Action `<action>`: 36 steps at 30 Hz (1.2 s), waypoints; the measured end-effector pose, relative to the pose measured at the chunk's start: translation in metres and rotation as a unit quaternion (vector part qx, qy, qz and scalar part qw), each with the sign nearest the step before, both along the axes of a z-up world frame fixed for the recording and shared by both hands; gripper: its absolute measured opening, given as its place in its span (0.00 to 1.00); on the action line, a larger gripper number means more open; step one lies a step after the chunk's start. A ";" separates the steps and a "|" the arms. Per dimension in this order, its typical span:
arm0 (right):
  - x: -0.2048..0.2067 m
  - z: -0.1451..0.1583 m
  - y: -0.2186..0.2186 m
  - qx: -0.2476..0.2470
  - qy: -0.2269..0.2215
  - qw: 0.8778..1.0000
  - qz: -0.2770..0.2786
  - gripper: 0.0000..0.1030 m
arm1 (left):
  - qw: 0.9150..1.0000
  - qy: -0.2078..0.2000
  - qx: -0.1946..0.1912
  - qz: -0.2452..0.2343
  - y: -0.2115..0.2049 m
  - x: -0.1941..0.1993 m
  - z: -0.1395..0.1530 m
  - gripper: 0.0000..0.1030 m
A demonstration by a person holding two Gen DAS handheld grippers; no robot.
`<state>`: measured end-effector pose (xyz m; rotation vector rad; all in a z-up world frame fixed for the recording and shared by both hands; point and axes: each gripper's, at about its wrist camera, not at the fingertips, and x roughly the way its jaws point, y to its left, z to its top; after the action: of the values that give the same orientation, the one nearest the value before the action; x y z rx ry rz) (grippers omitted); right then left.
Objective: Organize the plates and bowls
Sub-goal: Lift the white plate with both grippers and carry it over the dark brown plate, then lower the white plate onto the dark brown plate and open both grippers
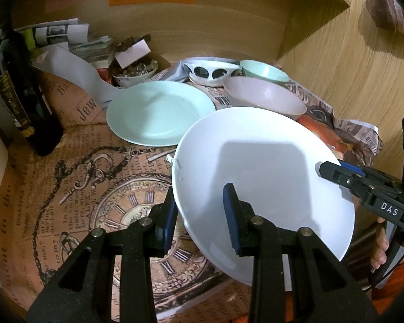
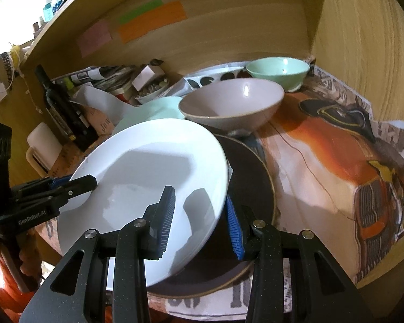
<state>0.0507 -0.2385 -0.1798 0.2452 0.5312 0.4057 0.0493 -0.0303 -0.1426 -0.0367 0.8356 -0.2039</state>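
Observation:
A large white plate (image 1: 261,167) hangs tilted above the table, held by both grippers at opposite edges. My left gripper (image 1: 200,215) is shut on its near left rim, and my right gripper (image 2: 200,220) is shut on its right rim. In the right wrist view the white plate (image 2: 148,175) sits over a dark plate (image 2: 253,177) with a tan rim lying on the table. Each view also shows the other gripper: the right gripper (image 1: 334,172) and the left gripper (image 2: 86,183). Behind lie a mint plate (image 1: 159,113), a pinkish bowl (image 1: 266,97), a mint bowl (image 1: 264,71) and a black-dotted white bowl (image 1: 210,72).
A dark wine bottle (image 1: 21,94) stands at the left. Newspapers and a small bowl of odds and ends (image 1: 134,72) crowd the back left. Wooden walls (image 2: 363,53) close the back and right. Printed paper (image 1: 80,188) covers the table.

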 end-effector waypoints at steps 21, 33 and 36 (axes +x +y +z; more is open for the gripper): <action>0.007 -0.013 -0.020 0.013 0.028 0.999 -0.019 0.33 | 0.999 0.033 0.018 -0.025 -0.026 0.018 -0.021 0.34; 0.006 -0.010 -0.017 -0.020 0.015 1.000 -0.015 0.33 | 0.998 0.020 0.049 -0.032 -0.034 0.021 -0.024 0.36; 0.005 -0.009 -0.015 -0.037 0.008 0.999 -0.018 0.33 | 0.998 0.018 0.054 -0.033 -0.036 0.022 -0.025 0.37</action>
<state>0.0556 -0.2531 -0.1888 0.1874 0.5557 0.3479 0.0718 -0.0660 -0.1671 0.0891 0.8837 -0.2194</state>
